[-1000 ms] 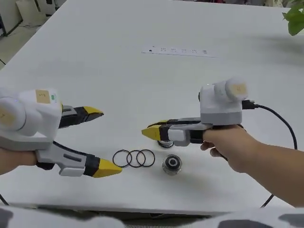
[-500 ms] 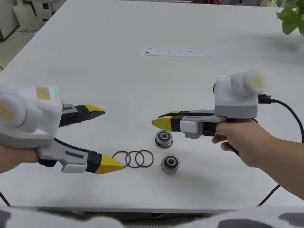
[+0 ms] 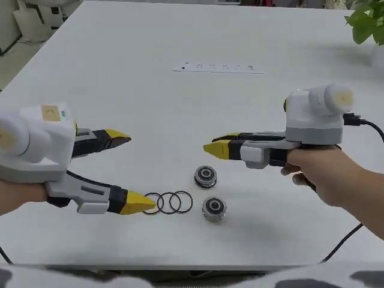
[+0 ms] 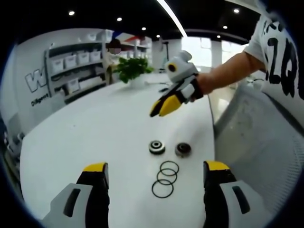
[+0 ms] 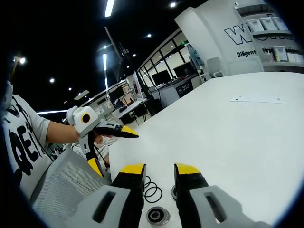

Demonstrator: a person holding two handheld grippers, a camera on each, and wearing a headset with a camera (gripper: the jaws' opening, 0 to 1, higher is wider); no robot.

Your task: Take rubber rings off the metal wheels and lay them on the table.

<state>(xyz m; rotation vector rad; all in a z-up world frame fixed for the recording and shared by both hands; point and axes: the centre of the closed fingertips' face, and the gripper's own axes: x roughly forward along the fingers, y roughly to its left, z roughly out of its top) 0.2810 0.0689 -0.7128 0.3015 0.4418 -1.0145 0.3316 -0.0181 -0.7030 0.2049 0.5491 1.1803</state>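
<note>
On the table (image 3: 180,102), three rubber rings (image 3: 168,202).

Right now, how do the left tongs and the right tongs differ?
The left tongs gape wide; the right tongs show only a narrow gap. One tip of the left tongs sits by the three rubber rings; the right tongs are nearer the two metal wheels. Both hold nothing and have yellow tips.

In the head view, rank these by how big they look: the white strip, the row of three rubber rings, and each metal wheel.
1. white strip, longest, though farthest away.
2. row of three rubber rings.
3. far metal wheel and near metal wheel: alike, so tied.
</note>
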